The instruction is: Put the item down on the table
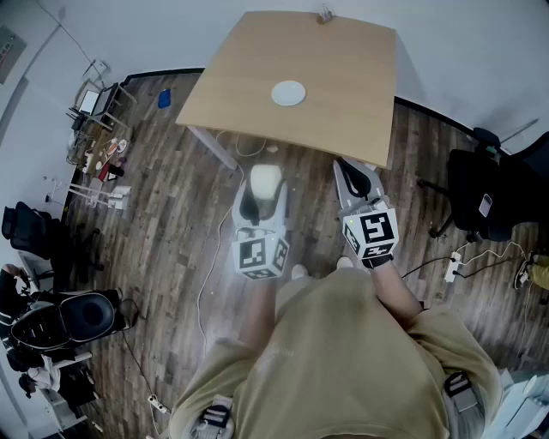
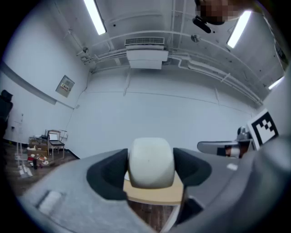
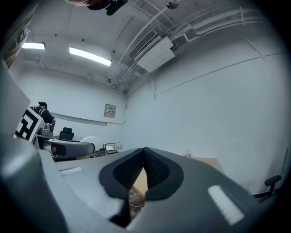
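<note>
A pale, rounded white item [image 1: 264, 182] sits between the jaws of my left gripper [image 1: 260, 199], which is shut on it just in front of the table's near edge. In the left gripper view the item [image 2: 151, 163] fills the gap between the black pads, with the tan table edge [image 2: 154, 195] below it. The wooden table [image 1: 334, 111] carries a white round plate [image 1: 288, 93] near its middle. My right gripper [image 1: 354, 177] hovers by the table's near right corner, and in its own view the right gripper [image 3: 144, 166] is shut with nothing between the pads.
A small object [image 1: 325, 15] stands at the table's far edge. A black office chair [image 1: 489, 197] is at the right, with a power strip [image 1: 452, 267] and cables on the wood floor. Cluttered racks [image 1: 99, 146] and dark chairs [image 1: 51, 317] line the left side.
</note>
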